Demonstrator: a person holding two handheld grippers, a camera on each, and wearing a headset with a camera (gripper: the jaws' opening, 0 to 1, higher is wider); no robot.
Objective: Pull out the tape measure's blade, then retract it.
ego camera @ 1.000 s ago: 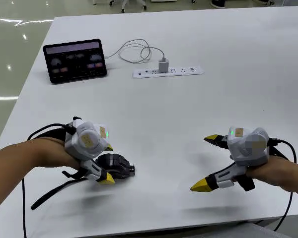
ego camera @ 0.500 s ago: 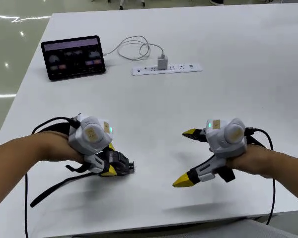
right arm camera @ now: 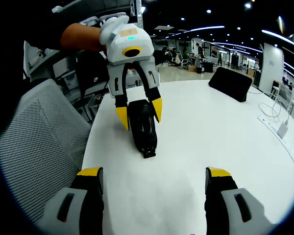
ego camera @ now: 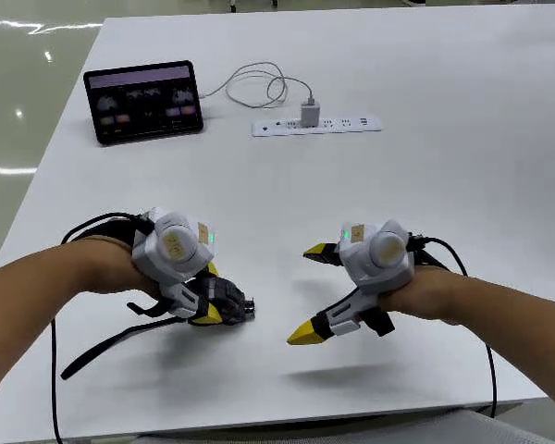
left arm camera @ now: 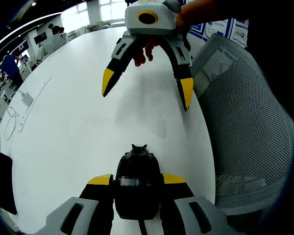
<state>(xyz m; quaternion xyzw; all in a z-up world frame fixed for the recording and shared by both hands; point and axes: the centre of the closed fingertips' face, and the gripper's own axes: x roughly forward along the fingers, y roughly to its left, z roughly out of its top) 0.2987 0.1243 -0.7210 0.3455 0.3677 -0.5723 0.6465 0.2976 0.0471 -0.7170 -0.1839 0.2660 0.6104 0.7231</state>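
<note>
Black tape measure clamped in the left gripper — case half-hidden by its jaws; right gripper spread wide.

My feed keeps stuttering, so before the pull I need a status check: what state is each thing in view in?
left gripper: shut on tape measure.
tape measure: blade fully in, hook facing right gripper.
right gripper: open, empty, apart from the hook.
tablet: screen lit, propped up.
charger: plugged into power strip.
</note>
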